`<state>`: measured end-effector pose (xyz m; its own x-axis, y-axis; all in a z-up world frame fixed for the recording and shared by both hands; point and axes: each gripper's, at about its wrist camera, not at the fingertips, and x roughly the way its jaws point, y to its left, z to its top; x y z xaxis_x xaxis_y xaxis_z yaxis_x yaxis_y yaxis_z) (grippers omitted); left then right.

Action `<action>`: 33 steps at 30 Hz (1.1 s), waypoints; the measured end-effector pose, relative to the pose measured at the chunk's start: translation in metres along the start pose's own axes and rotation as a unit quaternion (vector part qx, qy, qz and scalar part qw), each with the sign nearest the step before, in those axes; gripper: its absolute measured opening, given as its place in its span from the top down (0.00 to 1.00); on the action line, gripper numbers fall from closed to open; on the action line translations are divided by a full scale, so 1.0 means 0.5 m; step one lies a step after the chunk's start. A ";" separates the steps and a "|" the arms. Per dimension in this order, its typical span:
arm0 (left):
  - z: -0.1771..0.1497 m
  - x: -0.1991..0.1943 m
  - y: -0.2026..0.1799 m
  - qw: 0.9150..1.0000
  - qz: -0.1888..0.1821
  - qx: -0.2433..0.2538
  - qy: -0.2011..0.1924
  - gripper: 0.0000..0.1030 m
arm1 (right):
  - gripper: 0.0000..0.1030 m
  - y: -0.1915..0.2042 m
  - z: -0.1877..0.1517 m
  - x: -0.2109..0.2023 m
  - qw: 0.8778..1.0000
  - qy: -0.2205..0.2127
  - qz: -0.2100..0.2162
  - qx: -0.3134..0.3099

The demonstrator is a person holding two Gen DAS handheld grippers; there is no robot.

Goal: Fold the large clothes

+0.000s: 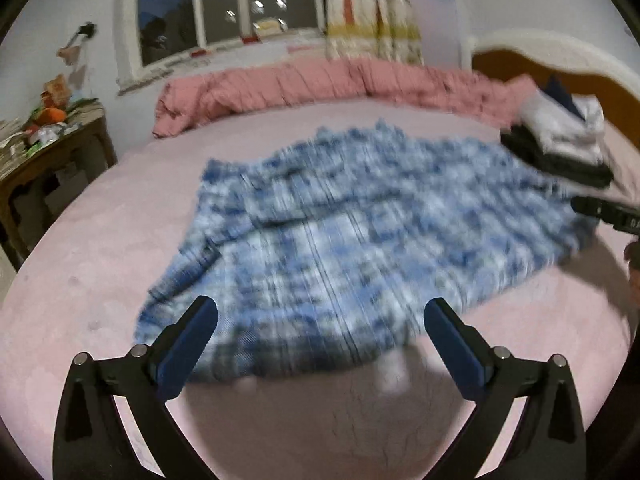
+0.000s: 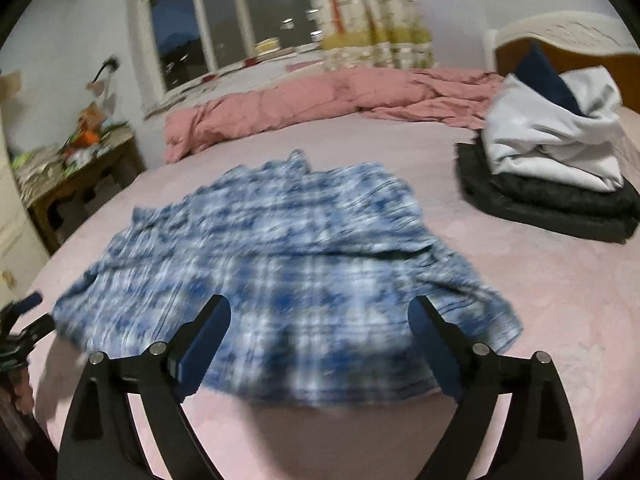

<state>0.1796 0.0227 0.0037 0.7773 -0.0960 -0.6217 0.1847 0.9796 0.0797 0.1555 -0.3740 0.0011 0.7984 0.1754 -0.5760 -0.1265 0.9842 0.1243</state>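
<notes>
While plaid shirt (image 1: 340, 240) lies rumpled ahead, left tongs (image 1: 320, 340) and right tongs (image 2: 320, 340) held agape, empty; near hem corners best pinched evenly.

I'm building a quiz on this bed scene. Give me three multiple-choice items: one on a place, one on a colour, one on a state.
1. Where does the folded pile sit?
A. On the side table
B. On the bed near the headboard
C. On the floor

2. What colour is the plaid shirt?
A. Blue and white
B. Red and black
C. Green

3. How is the left gripper?
A. Shut on the shirt
B. Shut, empty
C. Open

Answers: 1 B, it rests on the pink sheet by the headboard; 2 A, blue-white checks show; 3 C, its fingers stand wide apart.
</notes>
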 end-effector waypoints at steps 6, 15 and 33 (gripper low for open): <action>-0.027 0.042 -0.033 0.997 0.019 0.046 0.052 0.00 | 0.11 0.079 -0.032 0.027 0.991 0.051 0.008 -0.124; -0.024 0.067 -0.020 0.995 0.086 0.045 0.039 0.06 | 0.11 0.126 -0.076 0.063 0.976 0.093 -0.034 -0.196; -0.030 0.069 0.076 0.984 0.171 0.020 0.057 0.06 | 0.30 0.004 -0.033 0.090 0.975 0.089 -0.165 -0.115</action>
<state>0.2045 0.0592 -0.0264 0.7264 0.2596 -0.6364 -0.0502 0.9435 0.3276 0.1814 -0.3638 -0.0382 0.7053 -0.1706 -0.6881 -0.0247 0.9641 -0.2643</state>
